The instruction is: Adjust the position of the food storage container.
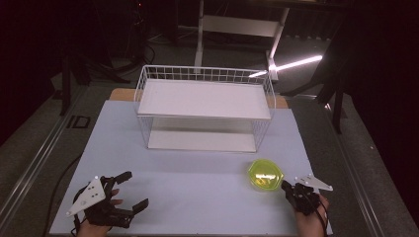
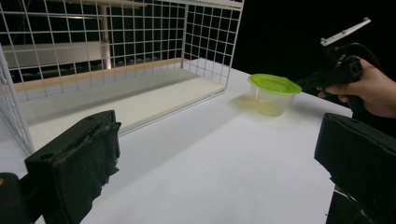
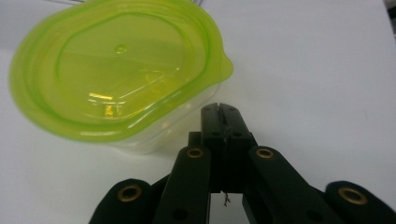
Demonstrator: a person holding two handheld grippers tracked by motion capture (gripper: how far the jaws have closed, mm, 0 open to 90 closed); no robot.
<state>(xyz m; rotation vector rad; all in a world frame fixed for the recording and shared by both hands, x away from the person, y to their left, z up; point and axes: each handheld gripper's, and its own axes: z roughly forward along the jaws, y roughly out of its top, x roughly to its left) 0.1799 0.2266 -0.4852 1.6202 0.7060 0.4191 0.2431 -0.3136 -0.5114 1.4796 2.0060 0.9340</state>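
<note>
From the high view, the lidded green container (image 1: 265, 175) sits on the white table (image 1: 197, 182), in front of the wire rack (image 1: 205, 106) — the right gripper (image 1: 286, 186) points at it, jaws pressed together. The left gripper (image 1: 133, 190) rests wide apart.

In the left gripper view, its pads gape, the container (image 2: 273, 93) standing far off.

In the right gripper view, the closed tips (image 3: 223, 114) lie just beside the container (image 3: 116, 70), holding nothing.

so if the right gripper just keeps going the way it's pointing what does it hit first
Most likely the green-lidded container. The right gripper has its jaws shut, with the tips right beside the container's clear side wall, just under the lid rim. Whether they already touch it is hard to tell.
</note>
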